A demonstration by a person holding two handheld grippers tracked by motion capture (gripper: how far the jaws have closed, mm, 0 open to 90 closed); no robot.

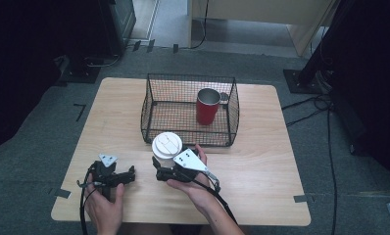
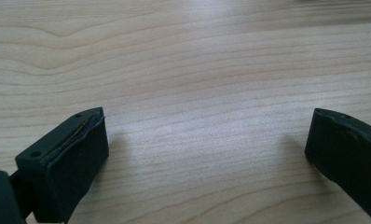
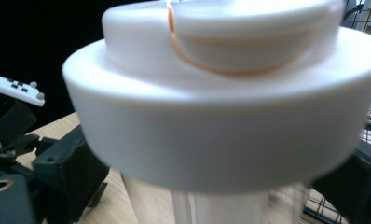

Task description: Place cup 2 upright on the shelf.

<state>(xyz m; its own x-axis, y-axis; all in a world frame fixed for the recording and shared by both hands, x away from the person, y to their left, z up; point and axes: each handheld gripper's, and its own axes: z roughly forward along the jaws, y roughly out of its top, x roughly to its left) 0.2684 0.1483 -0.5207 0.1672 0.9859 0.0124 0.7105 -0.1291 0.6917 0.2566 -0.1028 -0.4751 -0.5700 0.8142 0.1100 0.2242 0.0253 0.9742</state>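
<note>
Gripping a white-lidded cup (image 1: 167,145), the right gripper (image 1: 169,167) sits just before the wire basket (image 1: 154,105).
Left gripper (image 2: 207,140), jaws apart, rests on bare table (image 1: 261,161) left of the cup.

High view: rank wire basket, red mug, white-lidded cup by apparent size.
1. Wire basket, clearly largest.
2. Red mug and white-lidded cup look alike; the cup's body is hidden and nearer the camera, so unranked.
</note>
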